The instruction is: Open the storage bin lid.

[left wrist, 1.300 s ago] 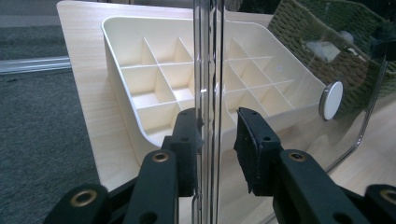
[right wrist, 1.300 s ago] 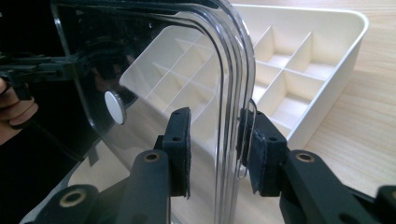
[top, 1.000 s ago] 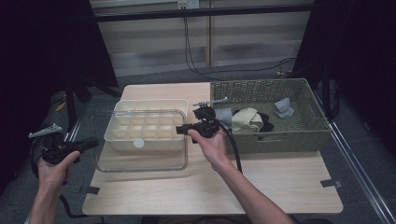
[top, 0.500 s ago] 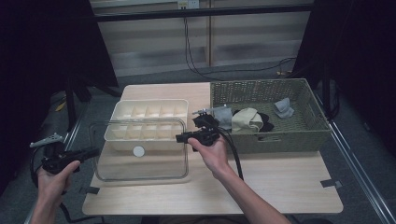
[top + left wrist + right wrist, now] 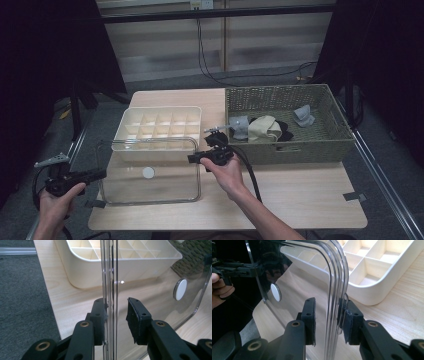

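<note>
Jaws of both grippers stand apart, each pair straddling an edge of the clear rounded-corner plastic lid (image 5: 150, 172) without clamping it. Left gripper (image 5: 97, 174) takes its left edge, right gripper (image 5: 192, 158) its right corner. It sits on the light wooden table (image 5: 300, 195), just before the cream compartmented tray (image 5: 159, 127).

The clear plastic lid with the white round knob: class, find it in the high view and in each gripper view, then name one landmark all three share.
High view: clear lid, lower left, in front of the cream divided tray.
Left gripper view: lid edge-on, centre, between that claw's jaws.
Right gripper view: curved corner, centre.
Shared landmark: white knob.
</note>
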The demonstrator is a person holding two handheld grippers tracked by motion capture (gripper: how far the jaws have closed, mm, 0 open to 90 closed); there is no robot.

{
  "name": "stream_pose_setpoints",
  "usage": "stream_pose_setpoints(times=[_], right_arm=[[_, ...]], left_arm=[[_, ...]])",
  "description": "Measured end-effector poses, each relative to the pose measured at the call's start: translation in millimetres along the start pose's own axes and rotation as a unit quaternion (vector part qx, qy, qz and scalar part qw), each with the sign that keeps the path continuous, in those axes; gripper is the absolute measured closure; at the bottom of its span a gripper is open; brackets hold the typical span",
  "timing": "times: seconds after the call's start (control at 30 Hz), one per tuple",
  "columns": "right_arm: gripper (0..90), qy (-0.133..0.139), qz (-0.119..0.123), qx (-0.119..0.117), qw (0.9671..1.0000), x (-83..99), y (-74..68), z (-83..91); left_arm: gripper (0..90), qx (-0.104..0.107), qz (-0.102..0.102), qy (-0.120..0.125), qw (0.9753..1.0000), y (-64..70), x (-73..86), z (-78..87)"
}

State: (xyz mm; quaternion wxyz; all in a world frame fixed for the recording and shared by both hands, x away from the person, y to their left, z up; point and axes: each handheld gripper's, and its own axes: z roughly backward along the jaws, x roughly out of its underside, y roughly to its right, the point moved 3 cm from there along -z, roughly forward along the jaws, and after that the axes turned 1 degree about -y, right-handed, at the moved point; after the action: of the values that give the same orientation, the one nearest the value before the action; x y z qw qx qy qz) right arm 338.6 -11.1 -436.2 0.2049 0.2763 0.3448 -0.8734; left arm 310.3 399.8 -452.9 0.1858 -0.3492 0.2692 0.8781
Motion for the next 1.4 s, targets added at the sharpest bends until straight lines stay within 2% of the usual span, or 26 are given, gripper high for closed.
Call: stream_pose_setpoints(times=[0.23,0.6,0.73,0.93,1.4], right_arm=[[66.2,-0.011,0.006,0.015,0.9998,7.5,2.0,-8.1],[61.3,-0.021,0.014,0.032,0.9992,17.6,0.2,-15.7],[60.2,-0.025,0.008,0.027,0.9993,22.5,1.6,-19.6],[58.5,-0.031,0.008,0.027,0.9991,26.4,1.6,-23.4],[54.9,-0.045,0.006,0.029,0.9985,36.8,5.1,-31.2]], left_arm=[[66.1,0.002,0.010,-0.011,0.9999,-2.9,10.2,-6.7],[61.7,-0.003,0.008,-0.025,0.9997,-3.1,14.5,-10.7],[60.3,-0.001,0.008,-0.028,0.9996,-4.4,17.6,-11.9],[57.7,-0.001,0.020,-0.030,0.9993,-5.7,21.8,-14.6],[52.5,-0.003,0.022,-0.046,0.9987,-5.9,29.4,-20.8]])
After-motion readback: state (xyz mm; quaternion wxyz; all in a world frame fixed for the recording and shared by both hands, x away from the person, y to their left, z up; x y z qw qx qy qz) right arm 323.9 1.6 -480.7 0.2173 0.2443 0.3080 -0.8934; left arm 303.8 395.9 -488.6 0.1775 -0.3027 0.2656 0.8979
